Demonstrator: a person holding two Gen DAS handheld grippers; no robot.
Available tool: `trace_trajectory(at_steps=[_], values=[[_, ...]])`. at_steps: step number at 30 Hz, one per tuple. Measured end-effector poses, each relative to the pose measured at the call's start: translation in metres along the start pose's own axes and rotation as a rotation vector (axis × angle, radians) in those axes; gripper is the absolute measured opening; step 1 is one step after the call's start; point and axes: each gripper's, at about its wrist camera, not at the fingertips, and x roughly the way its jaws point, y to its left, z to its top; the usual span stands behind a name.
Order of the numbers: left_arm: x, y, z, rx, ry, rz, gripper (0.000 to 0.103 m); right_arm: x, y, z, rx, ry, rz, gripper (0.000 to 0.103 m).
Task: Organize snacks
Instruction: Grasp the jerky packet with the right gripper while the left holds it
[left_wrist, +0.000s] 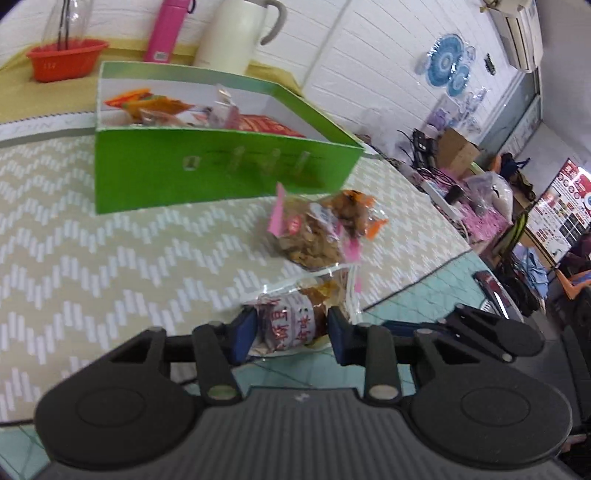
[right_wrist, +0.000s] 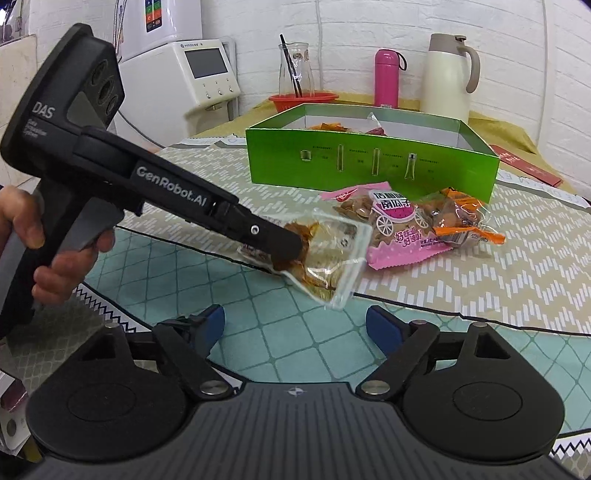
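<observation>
My left gripper (left_wrist: 291, 330) is shut on a clear snack packet (left_wrist: 295, 317) with red print, its blue pads pressing both sides; in the right wrist view that packet (right_wrist: 325, 254) hangs tilted from the left gripper (right_wrist: 284, 245) just above the table edge. Beyond it lie a pink packet of seeds (right_wrist: 388, 225) and an orange-ended packet (right_wrist: 461, 221), touching each other. The green box (right_wrist: 369, 162) behind them holds several snack packets (left_wrist: 166, 107). My right gripper (right_wrist: 295, 328) stands open over the teal cloth, nothing between its fingers.
A red basket (right_wrist: 303, 99) with a glass carafe, a pink flask (right_wrist: 386, 77) and a cream jug (right_wrist: 448, 74) stand behind the box. A hand (right_wrist: 55, 254) holds the left gripper's handle. White appliances (right_wrist: 199, 74) stand at the back left. The table edge (left_wrist: 417, 284) runs at the right.
</observation>
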Motion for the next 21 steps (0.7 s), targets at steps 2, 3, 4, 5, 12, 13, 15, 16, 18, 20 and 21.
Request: trace_trajectory(at_steps=[2, 3, 4, 5, 12, 13, 15, 16, 18, 20, 21], values=[[-0.001, -0.009, -0.004, 0.035, -0.005, 0.02, 0.034, 0.0, -0.003, -0.001, -0.005, -0.001, -0.008, 0.103], [-0.002, -0.012, -0.005, 0.047, -0.007, 0.032, 0.036, 0.0, -0.005, -0.001, -0.011, -0.001, -0.014, 0.103], [-0.003, -0.012, -0.005, 0.049, -0.009, 0.032, 0.039, 0.0, -0.006, 0.0, -0.017, -0.002, -0.022, 0.103], [-0.002, -0.011, -0.004, 0.041, -0.011, 0.028, 0.039, 0.001, -0.007, 0.0, -0.023, -0.005, -0.027, 0.103], [0.006, -0.006, -0.001, -0.001, -0.007, 0.033, 0.039, 0.013, -0.01, 0.01, -0.059, -0.009, -0.013, 0.103], [0.007, -0.006, -0.002, 0.003, -0.009, 0.034, 0.038, 0.015, -0.009, 0.011, -0.066, -0.01, -0.017, 0.103], [0.006, -0.009, -0.003, 0.008, -0.015, 0.049, 0.038, 0.015, -0.01, 0.013, -0.056, -0.018, 0.01, 0.081], [0.006, -0.011, -0.004, 0.009, -0.017, 0.057, 0.037, 0.013, -0.011, 0.013, -0.048, -0.029, 0.039, 0.048], [0.007, -0.014, -0.005, 0.022, -0.021, 0.073, 0.035, 0.014, -0.008, 0.014, -0.052, -0.021, 0.036, 0.045], [0.007, -0.015, -0.006, 0.021, -0.022, 0.077, 0.035, 0.014, -0.002, 0.013, -0.084, -0.02, 0.013, 0.045], [0.006, -0.014, -0.006, 0.011, -0.018, 0.068, 0.035, 0.014, 0.001, 0.013, -0.098, -0.015, 0.004, 0.048]])
